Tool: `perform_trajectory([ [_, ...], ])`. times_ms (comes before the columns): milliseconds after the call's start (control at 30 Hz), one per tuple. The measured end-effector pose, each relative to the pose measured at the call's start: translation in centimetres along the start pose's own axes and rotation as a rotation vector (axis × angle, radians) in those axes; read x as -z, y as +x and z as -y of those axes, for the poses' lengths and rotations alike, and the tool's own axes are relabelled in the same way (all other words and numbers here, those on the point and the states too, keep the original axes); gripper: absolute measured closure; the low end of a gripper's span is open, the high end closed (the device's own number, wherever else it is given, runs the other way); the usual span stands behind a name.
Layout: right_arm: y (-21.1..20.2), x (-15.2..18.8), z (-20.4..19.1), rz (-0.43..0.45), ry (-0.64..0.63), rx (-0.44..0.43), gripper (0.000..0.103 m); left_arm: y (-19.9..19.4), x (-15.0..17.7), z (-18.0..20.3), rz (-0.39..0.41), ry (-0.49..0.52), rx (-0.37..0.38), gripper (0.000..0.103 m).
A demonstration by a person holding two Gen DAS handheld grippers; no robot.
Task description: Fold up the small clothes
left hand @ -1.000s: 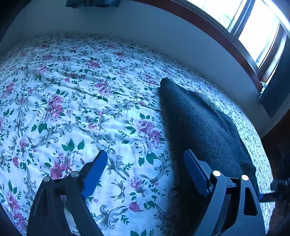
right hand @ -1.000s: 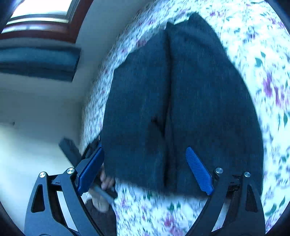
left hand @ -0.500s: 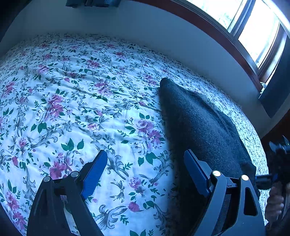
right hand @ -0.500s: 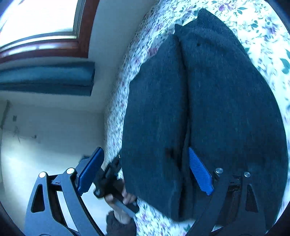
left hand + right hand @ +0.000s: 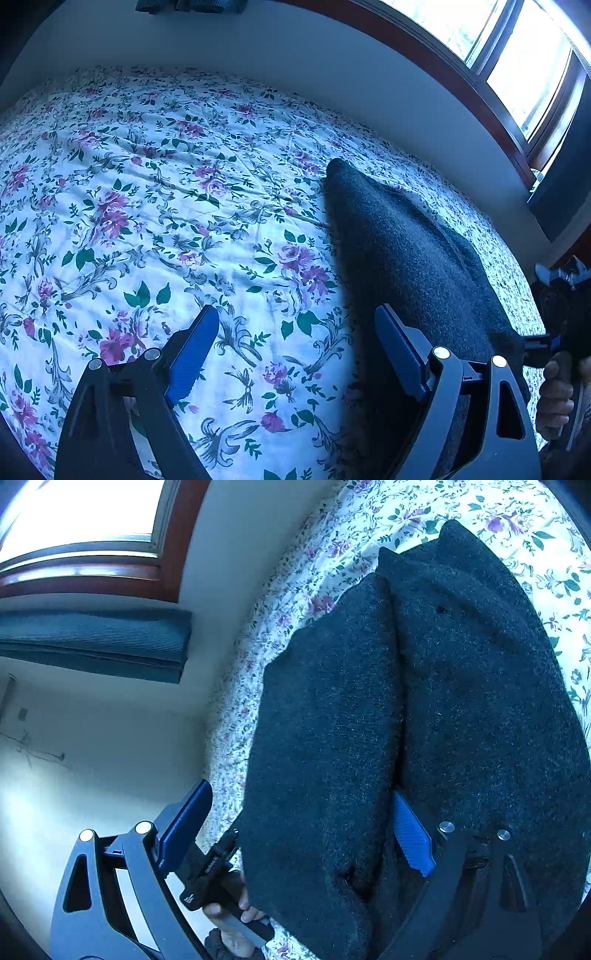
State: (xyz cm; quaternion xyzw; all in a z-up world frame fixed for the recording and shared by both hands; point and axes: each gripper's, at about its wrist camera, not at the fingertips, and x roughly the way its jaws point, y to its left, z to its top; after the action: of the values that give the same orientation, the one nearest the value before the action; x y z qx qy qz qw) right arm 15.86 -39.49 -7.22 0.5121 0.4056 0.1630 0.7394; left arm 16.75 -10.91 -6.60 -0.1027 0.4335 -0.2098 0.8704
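A dark grey knit garment (image 5: 406,258) lies folded lengthwise on the floral bed sheet (image 5: 147,221), near the bed's right side. My left gripper (image 5: 295,317) hovers open above the sheet, and its right finger stands over the garment's near left edge. In the right wrist view the garment (image 5: 480,683) shows two long panels with a crease between them. My right gripper (image 5: 301,794) is open at the garment's near end. Its right pad sits at the crease and its left pad is out past the bed's edge. Neither gripper holds anything.
A white wall (image 5: 332,74) and a wood-framed window (image 5: 517,55) run along the bed's far side. A hand holds the right gripper (image 5: 543,347) at the bed's right edge. The left gripper (image 5: 210,867) and a hand show beside the garment's near corner.
The right gripper has swung across the garment's near end, so the garment fills more of its view. Its hand has come into the left wrist view at the right edge. The left gripper stayed still.
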Motion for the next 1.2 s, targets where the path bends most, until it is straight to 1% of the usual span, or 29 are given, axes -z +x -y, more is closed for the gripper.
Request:
perform_trajectory([
  [67,-0.3,-0.5,-0.3,0.037,-0.007,-0.003,0.011,0.1,0.0,0.0,-0.001,0.001,-0.002,0.018],
  [100,-0.3,-1.0,-0.3,0.055,-0.007,0.016,0.011,0.1,0.1,0.1,-0.001,0.002,-0.004,0.018],
  [200,1.0,-2.3,0.3,0.048,0.007,0.069,0.011,0.2,0.0,0.0,-0.002,0.001,-0.002,0.018],
  [267,1.8,-3.1,0.5,0.041,0.004,0.093,0.015,0.2,0.0,-0.1,-0.002,0.0,-0.002,0.018],
  [367,3.2,-4.2,0.3,0.024,-0.019,0.127,0.033,0.2,0.0,-0.1,0.001,0.001,0.0,0.018],
  [433,3.9,-4.8,0.8,0.017,-0.003,0.159,0.057,0.3,-0.1,-0.2,0.0,0.001,-0.001,0.018],
  [467,4.1,-5.1,1.1,0.016,0.006,0.168,0.062,0.3,-0.1,-0.2,0.001,0.001,0.001,0.018],
  [533,4.2,-5.4,1.4,0.013,0.005,0.181,0.086,0.3,-0.1,-0.2,0.004,0.004,0.006,0.018],
  [567,4.0,-5.5,1.3,0.016,-0.01,0.184,0.092,0.3,-0.1,-0.1,0.005,0.006,0.008,0.018],
  [700,2.2,-5.9,-0.5,0.076,-0.104,0.217,0.094,0.1,0.0,0.3,0.007,0.024,0.023,0.018],
  [800,0.3,-6.5,-1.7,0.128,-0.157,0.253,0.094,-0.2,0.1,0.8,0.018,0.048,0.037,0.018],
  [867,-0.9,-6.8,-1.8,0.153,-0.174,0.283,0.094,-0.3,0.2,1.2,0.023,0.064,0.05,0.018],
  [967,-1.9,-7.2,-0.4,0.171,-0.156,0.337,0.094,-0.5,0.2,1.7,0.026,0.082,0.067,0.018],
  [1067,-2.4,-7.5,2.9,0.17,-0.091,0.386,0.094,-0.6,0.4,2.1,0.031,0.096,0.082,0.018],
  [1133,-2.0,-7.4,4.3,0.159,-0.056,0.367,0.094,-0.7,0.5,2.4,0.031,0.107,0.095,0.018],
  [1200,-2.4,-7.2,4.9,0.159,-0.018,0.304,0.092,-0.9,0.6,2.6,0.025,0.118,0.115,0.018],
])
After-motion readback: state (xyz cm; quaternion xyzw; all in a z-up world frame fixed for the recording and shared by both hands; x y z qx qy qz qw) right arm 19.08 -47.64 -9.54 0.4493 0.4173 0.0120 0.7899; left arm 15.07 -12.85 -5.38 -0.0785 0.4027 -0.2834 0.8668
